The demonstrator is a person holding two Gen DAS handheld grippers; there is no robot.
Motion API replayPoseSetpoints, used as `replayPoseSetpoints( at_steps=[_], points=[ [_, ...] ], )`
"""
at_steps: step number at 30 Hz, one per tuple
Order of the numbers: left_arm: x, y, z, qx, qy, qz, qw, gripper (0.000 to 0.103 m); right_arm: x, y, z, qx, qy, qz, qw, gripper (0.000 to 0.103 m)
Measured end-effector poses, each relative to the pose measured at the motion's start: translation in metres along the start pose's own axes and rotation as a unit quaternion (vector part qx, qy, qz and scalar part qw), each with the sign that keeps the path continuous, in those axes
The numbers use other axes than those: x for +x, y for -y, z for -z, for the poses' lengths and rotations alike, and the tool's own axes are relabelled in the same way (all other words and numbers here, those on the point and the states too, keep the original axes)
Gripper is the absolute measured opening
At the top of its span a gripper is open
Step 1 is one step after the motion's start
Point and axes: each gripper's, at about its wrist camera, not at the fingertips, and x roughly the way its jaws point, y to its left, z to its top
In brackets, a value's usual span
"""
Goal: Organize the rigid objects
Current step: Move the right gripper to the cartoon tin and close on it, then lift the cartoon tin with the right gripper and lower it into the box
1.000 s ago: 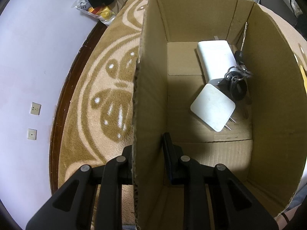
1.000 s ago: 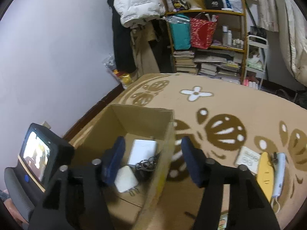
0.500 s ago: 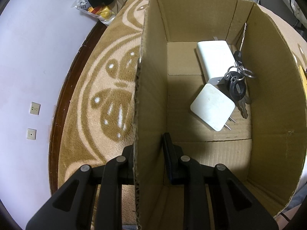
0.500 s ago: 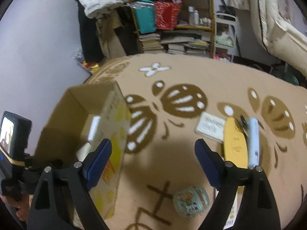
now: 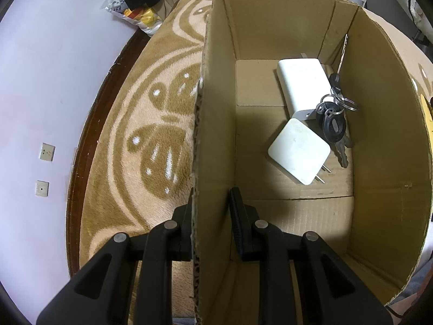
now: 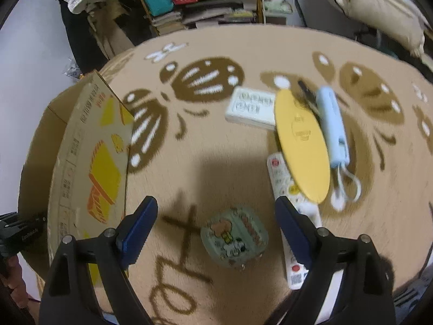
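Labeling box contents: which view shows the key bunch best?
Left wrist view. It looks straight down into the cardboard box, where the key bunch lies unobstructed beside the two white chargers. The right wrist view sees only the box's printed outer wall, so the keys are hidden.

I count one cardboard box (image 5: 379, 162) with three things inside: one power bank (image 5: 303, 84), one white charger (image 5: 299, 154), one bunch of keys (image 5: 334, 119). On the rug (image 6: 216, 140) I count six more things.

tan-and-brown patterned carpet (image 6: 216, 140); yellow disc (image 6: 301, 146)
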Motion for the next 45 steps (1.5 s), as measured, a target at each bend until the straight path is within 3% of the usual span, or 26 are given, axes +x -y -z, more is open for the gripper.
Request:
replayPoseSetpoints(
  at_steps=[6,11,15,19,23,31,45],
  points=[
    [0.001,0.001,0.000,0.001,-0.001,-0.001,1.0000,0.021,0.015,0.004,0.010,0.006,-0.033,-0.004,0.999,0.092],
    [0.001,0.002,0.000,0.002,-0.001,-0.002,1.0000,0.021,0.022,0.007,0.016,0.010,-0.054,0.006,0.998,0.085],
    [0.001,0.002,0.000,0.002,0.000,-0.003,1.0000,0.021,0.026,0.016,0.021,0.037,-0.076,-0.011,0.996,0.083],
    [0.001,0.002,0.001,0.003,0.000,-0.003,1.0000,0.021,0.033,0.020,0.024,0.044,-0.096,-0.007,0.994,0.065],
    [0.001,0.002,0.001,0.003,0.000,-0.004,1.0000,0.021,0.035,0.017,0.023,0.034,-0.097,-0.004,0.995,0.064],
    [-0.001,0.004,0.002,0.005,0.000,-0.006,1.0000,0.021,0.022,0.001,0.010,-0.009,-0.037,0.009,0.999,0.063],
    [-0.002,0.008,0.002,0.009,-0.002,-0.010,0.9999,0.020,-0.012,-0.035,-0.026,-0.057,0.056,-0.046,0.996,0.063]
  ],
)
